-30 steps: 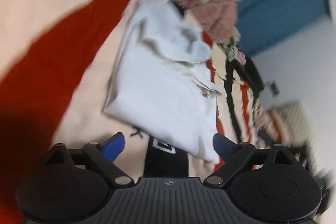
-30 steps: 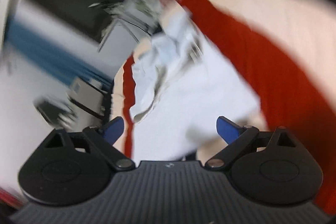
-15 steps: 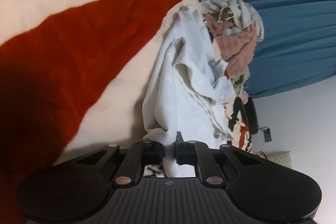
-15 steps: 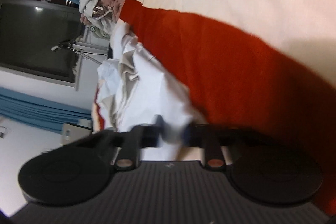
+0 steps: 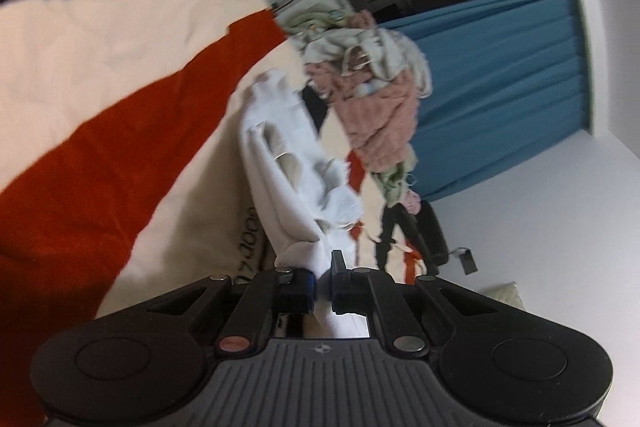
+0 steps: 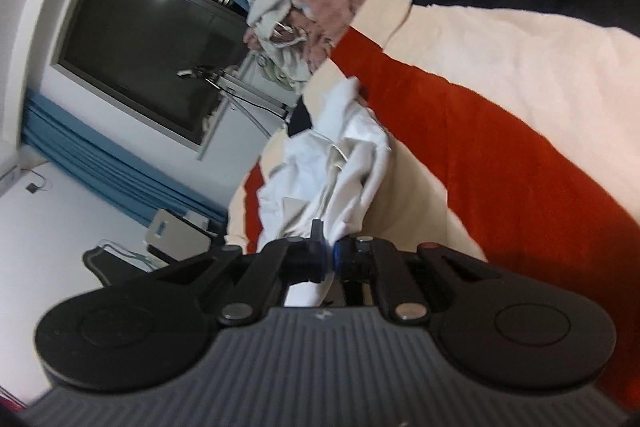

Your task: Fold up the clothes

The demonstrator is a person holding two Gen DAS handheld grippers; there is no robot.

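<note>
Now the left gripper (image 5: 323,287) and right gripper (image 6: 329,259) each pinch a near edge of the white garment (image 5: 288,163), soft, light, limp; it sags between them over the striped blanket (image 5: 120,155).

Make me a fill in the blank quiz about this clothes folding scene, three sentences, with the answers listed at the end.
1. Both the left tongs and the right tongs are shut on the same ______ garment.
2. The blanket under it is cream with black and ______ stripes.
3. The curtain behind the pile of unfolded clothes is ______.

Missing words: white; red; blue
</note>
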